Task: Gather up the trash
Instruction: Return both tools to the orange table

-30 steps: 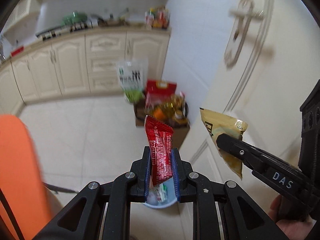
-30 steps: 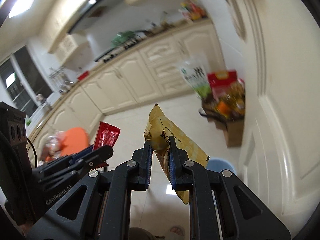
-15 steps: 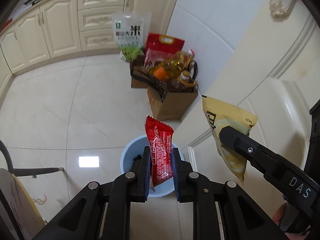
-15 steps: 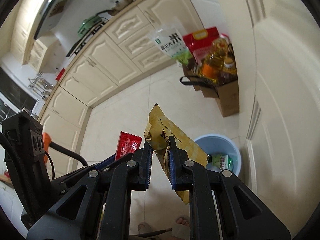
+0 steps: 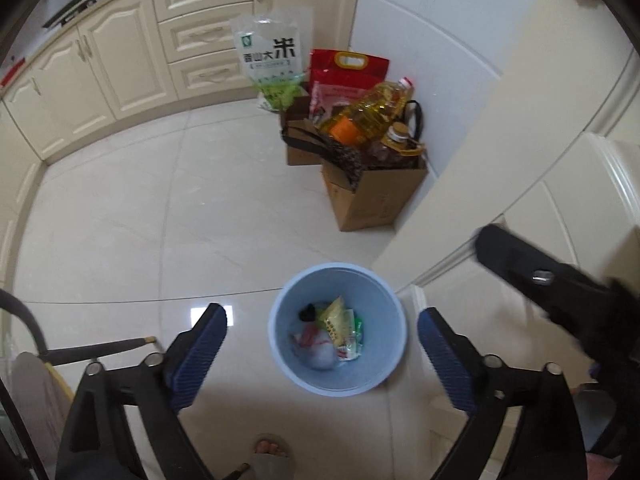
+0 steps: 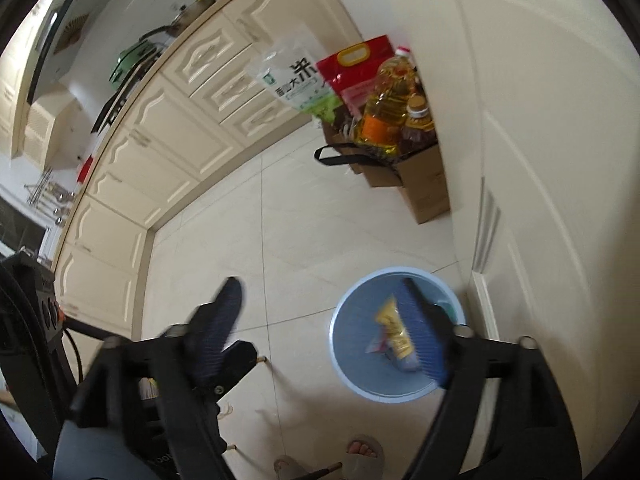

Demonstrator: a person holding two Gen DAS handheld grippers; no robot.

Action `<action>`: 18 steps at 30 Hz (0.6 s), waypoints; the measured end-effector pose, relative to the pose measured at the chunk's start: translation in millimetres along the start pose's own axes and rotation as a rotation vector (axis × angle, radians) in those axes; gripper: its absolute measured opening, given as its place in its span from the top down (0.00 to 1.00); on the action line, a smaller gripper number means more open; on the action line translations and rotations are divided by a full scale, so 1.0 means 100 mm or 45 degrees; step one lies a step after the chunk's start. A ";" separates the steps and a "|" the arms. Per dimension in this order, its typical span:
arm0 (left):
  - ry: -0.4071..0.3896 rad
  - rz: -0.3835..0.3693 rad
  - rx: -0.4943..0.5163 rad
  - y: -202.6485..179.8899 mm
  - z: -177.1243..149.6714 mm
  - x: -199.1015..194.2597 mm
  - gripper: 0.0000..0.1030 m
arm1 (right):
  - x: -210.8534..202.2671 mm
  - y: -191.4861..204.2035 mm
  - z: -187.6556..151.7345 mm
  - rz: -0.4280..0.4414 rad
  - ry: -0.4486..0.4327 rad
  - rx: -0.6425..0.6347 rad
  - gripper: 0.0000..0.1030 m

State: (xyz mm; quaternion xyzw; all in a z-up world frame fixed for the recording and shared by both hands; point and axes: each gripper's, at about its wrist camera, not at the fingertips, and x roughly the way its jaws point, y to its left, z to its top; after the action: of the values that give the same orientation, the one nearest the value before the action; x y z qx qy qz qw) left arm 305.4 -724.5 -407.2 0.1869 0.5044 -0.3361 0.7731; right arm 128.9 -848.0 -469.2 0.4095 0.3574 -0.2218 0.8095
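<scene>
The left gripper hangs over a light blue trash bin on the pale tiled kitchen floor, pointing steeply down; its jaws have just been opening and now stand wide apart with nothing between them. The right gripper is likewise spread wide, its jaws also just opened and empty, one blue-padded finger crossing in front of the bin's rim in the right wrist view. Inside the bin lies the trash: a yellow snack wrapper, seen again in the right wrist view, on top of other wrappers, a red-and-white piece and a small black scrap. The bin stands just beside the foot of a cream panelled door. Farther off, against the white wall, a cardboard box holds a bottle of cooking oil and a red rice bag, with a clear rice bag leaning next to it by the cream cabinets. A sandalled foot shows at the lower edge
</scene>
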 end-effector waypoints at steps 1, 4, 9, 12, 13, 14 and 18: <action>-0.002 0.015 -0.006 -0.02 -0.01 -0.02 0.06 | -0.05 0.01 0.00 -0.005 -0.013 0.003 0.01; -0.042 0.069 -0.015 -0.08 -0.11 -0.23 0.04 | -0.18 0.08 -0.01 -0.018 -0.025 0.003 0.00; -0.148 0.128 -0.006 -0.18 -0.29 -0.68 0.01 | -0.47 0.26 -0.01 -0.016 -0.063 -0.027 0.00; -0.219 0.113 -0.028 -0.19 -0.44 -1.02 0.01 | -0.71 0.44 -0.06 -0.003 -0.097 -0.057 0.00; -0.243 0.113 -0.030 -0.19 -0.49 -1.13 0.01 | -0.78 0.49 -0.07 -0.001 -0.105 -0.064 0.00; -0.272 0.110 -0.033 -0.17 -0.56 -1.28 0.01 | -0.85 0.53 -0.09 0.004 -0.116 -0.071 0.00; -0.380 0.095 -0.045 -0.07 -0.84 -1.81 0.01 | -1.23 0.80 -0.17 0.030 -0.178 -0.112 0.00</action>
State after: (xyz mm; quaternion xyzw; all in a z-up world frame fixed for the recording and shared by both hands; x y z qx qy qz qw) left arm 197.8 -616.5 -278.7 0.1398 0.3826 -0.3224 0.8545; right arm 94.8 -780.5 -341.8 0.3612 0.3047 -0.2245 0.8522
